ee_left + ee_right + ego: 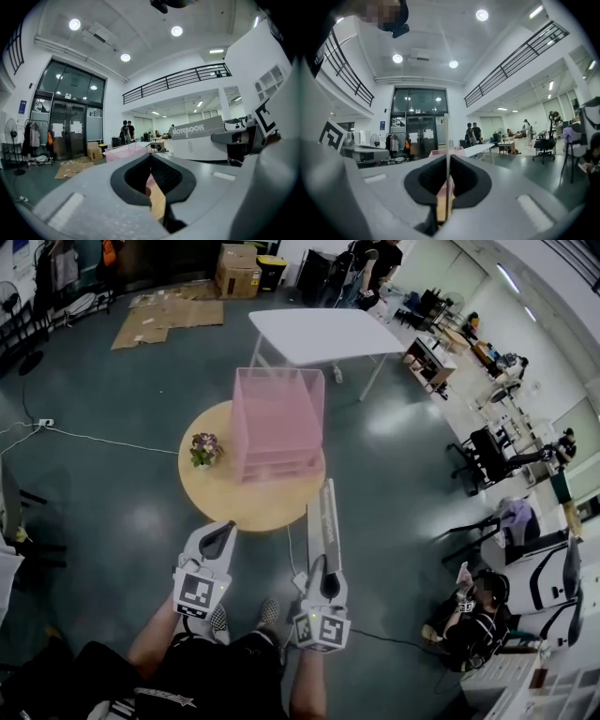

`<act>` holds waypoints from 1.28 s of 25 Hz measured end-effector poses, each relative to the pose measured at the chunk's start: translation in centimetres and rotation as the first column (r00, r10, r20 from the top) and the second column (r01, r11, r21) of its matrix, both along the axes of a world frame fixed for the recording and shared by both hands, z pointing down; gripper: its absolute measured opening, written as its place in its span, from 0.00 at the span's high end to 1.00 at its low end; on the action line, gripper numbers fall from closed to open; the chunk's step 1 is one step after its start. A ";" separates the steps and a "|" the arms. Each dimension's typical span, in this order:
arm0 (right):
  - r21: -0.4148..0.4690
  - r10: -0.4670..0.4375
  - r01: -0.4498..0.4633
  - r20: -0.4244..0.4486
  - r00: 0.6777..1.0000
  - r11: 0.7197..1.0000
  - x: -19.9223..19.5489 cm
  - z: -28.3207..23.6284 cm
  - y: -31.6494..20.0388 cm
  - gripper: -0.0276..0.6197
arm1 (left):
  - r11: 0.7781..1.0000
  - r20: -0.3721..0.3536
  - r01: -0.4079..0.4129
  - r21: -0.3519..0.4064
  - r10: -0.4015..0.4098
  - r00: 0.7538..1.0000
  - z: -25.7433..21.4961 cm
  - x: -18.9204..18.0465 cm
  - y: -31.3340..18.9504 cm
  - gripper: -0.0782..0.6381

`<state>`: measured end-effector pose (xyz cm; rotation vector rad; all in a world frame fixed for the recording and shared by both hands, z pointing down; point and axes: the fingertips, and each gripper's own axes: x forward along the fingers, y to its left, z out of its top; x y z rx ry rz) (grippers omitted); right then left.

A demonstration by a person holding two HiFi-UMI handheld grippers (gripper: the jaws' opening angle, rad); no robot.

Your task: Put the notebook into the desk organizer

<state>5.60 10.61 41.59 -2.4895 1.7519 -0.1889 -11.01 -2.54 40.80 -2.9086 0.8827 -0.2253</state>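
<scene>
Between the right claw's [322,570] closed jaws stands the notebook [326,517], edge-on, a mere sliver in that claw's view. Its far end lies near the organizer [278,418] on the desk [246,507]; contact unclear. Empty, the left claw [223,532] looks closed.

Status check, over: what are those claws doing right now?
Left claw shut, empty. Right claw shut on notebook. Desk organizer ahead, nothing in the way.

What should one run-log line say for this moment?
right gripper: shut on notebook, on edge | left gripper: shut, empty | organizer: on table, ahead | notebook: not yet in
</scene>
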 end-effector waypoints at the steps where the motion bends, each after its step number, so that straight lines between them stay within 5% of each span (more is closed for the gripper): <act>1: 0.009 -0.004 0.004 0.018 1.000 1.000 0.1 0.3 -0.5 0.94 | 1.000 0.001 0.000 -0.001 0.000 1.000 0.4 0.1 -0.4 0.88; 7: 0.050 -0.021 0.013 0.179 0.984 0.999 2.0 3.8 -3.2 0.94 | 1.000 0.040 0.018 -0.016 -0.018 0.999 3.0 1.2 -2.4 0.88; 12: 0.105 -0.043 0.004 0.379 0.925 0.994 2.9 7.2 -6.6 0.94 | 0.998 0.076 0.030 -0.048 -0.026 0.997 5.5 1.5 -4.8 0.88; 20: 0.153 -0.056 -0.062 0.662 0.747 0.986 4.2 13.2 -10.6 0.94 | 0.992 0.141 0.040 -0.120 -0.023 0.990 9.5 2.7 -8.2 0.88; 27: 0.244 -0.154 -0.081 0.802 0.577 0.966 4.5 16.5 -13.9 0.94 | 0.986 0.177 0.045 -0.159 -0.016 0.984 12.6 4.6 -10.3 0.88; 32: 0.270 -0.188 -0.099 0.849 0.494 0.958 5.3 18.4 -15.3 0.94 | 0.981 0.202 0.061 -0.182 -0.024 0.979 14.3 4.9 -11.2 0.88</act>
